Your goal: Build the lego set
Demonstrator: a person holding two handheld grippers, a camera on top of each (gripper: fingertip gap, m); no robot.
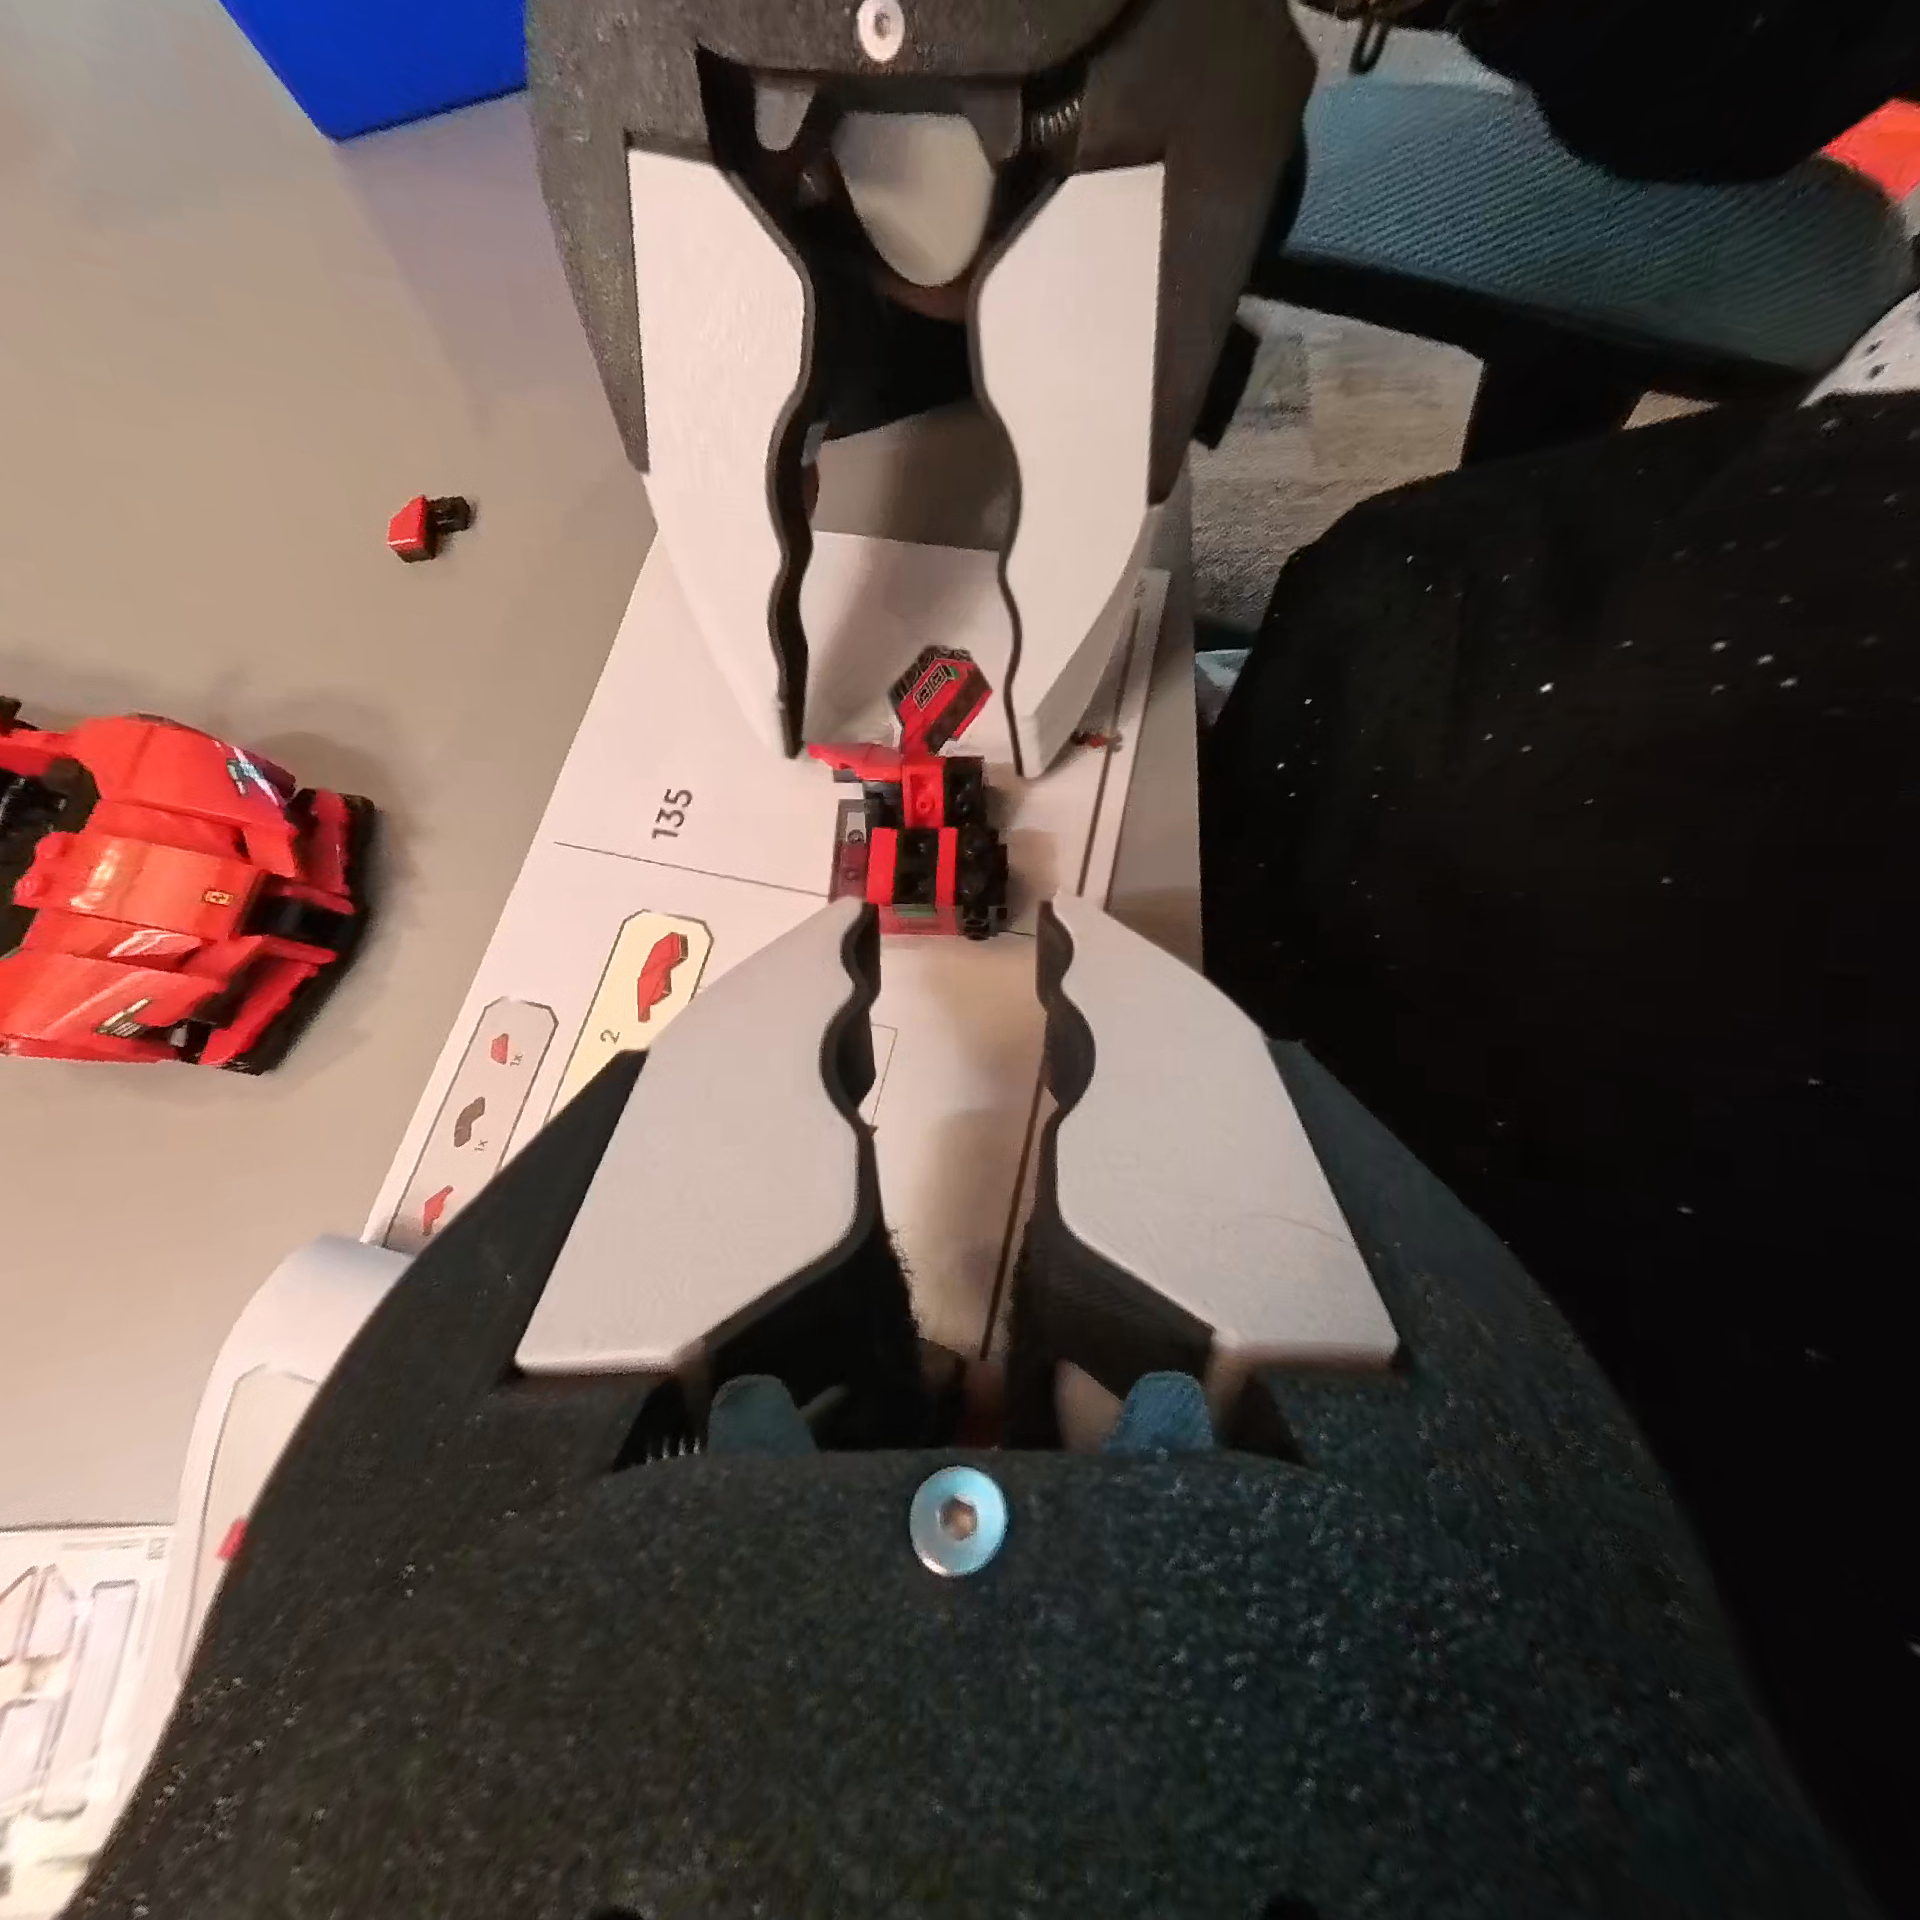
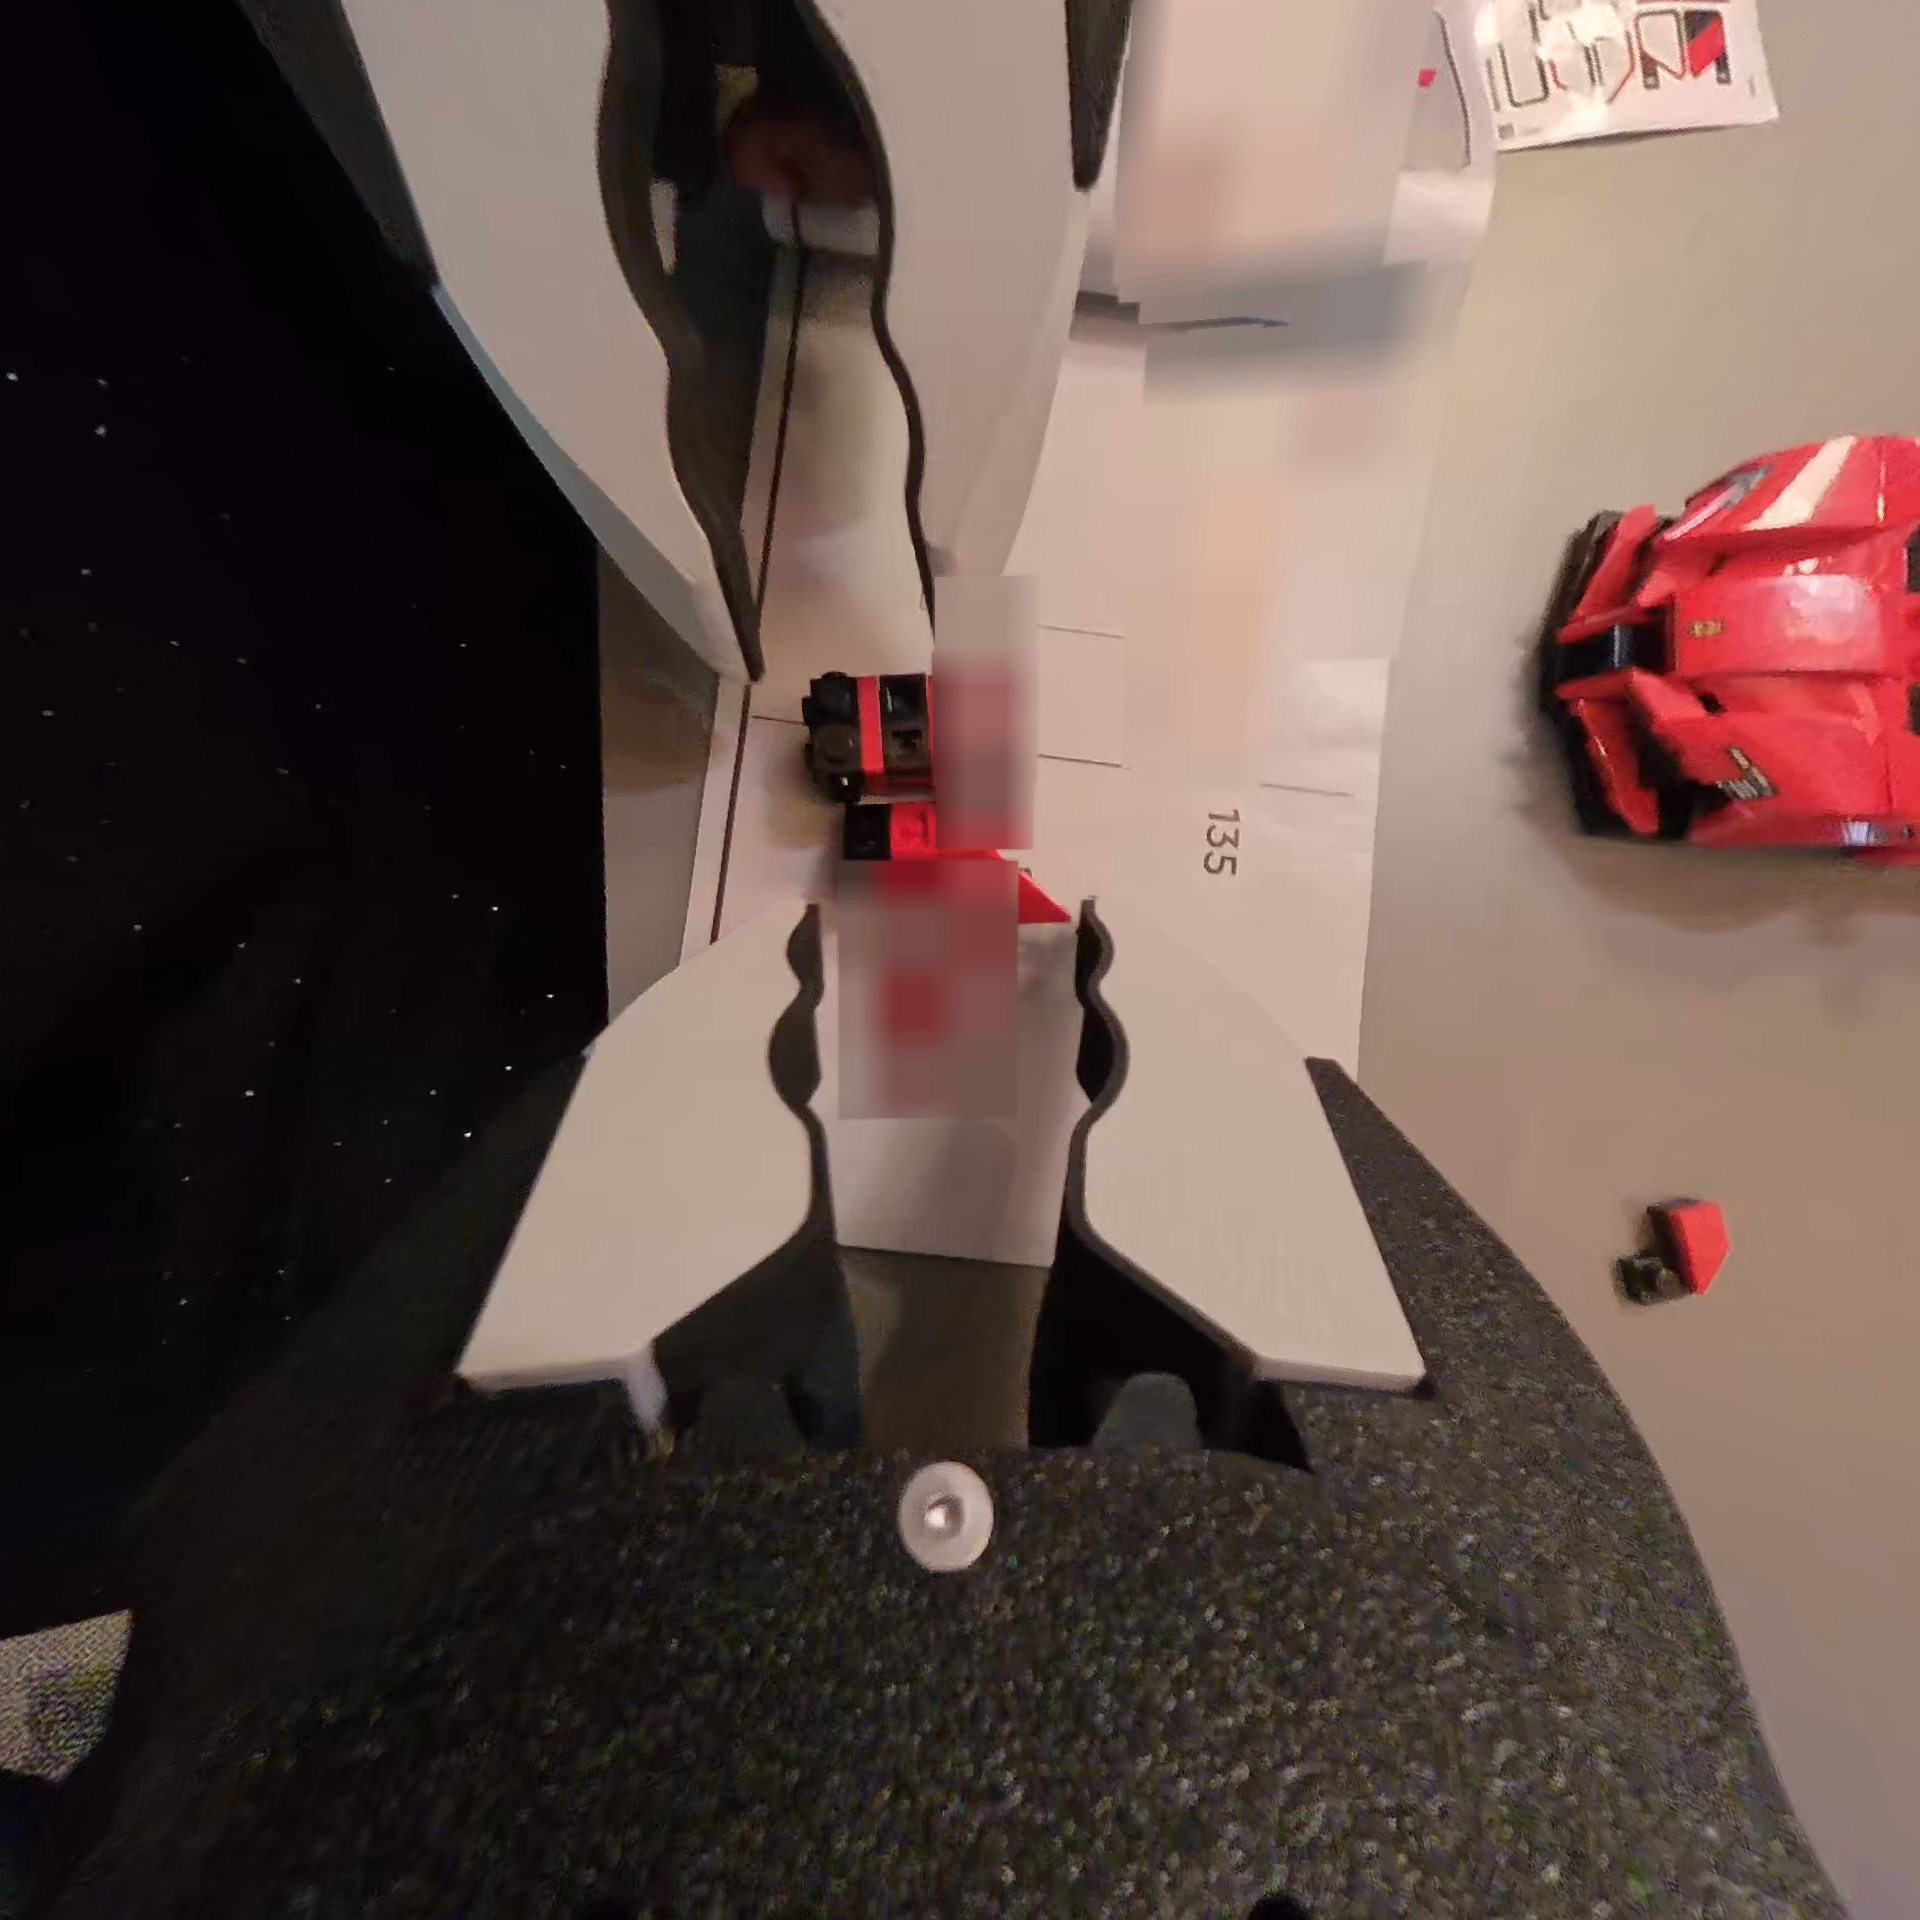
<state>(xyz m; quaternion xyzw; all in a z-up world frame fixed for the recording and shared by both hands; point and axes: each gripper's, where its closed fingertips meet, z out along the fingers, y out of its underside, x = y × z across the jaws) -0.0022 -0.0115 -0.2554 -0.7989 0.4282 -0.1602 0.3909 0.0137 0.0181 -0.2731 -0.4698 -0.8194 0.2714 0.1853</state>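
A small red and black lego subassembly [image 1: 930,842] lies on the open instruction booklet [image 1: 748,831]. A stickered red and black piece [image 1: 940,691] stands tilted at its far end. My left gripper [image 1: 951,920] is open, its tips just short of the subassembly. My right gripper [image 1: 909,753] comes from the opposite side, open, its tips either side of the tilted piece without touching it. In the right wrist view the right gripper [image 2: 945,914] is open with the subassembly [image 2: 868,743] ahead, partly under mosaic patches, and the left gripper [image 2: 836,634] beyond it.
A built red lego car [image 1: 156,894] [image 2: 1745,665] sits on the grey table [image 1: 260,364]. A loose red and black piece [image 1: 426,525] [image 2: 1683,1262] lies apart. A sticker sheet [image 2: 1621,73] lies past the booklet [image 2: 1195,935]. Dark speckled fabric [image 1: 1558,935] borders the table edge. Some 4 cm of space lies between my two pairs of fingers.
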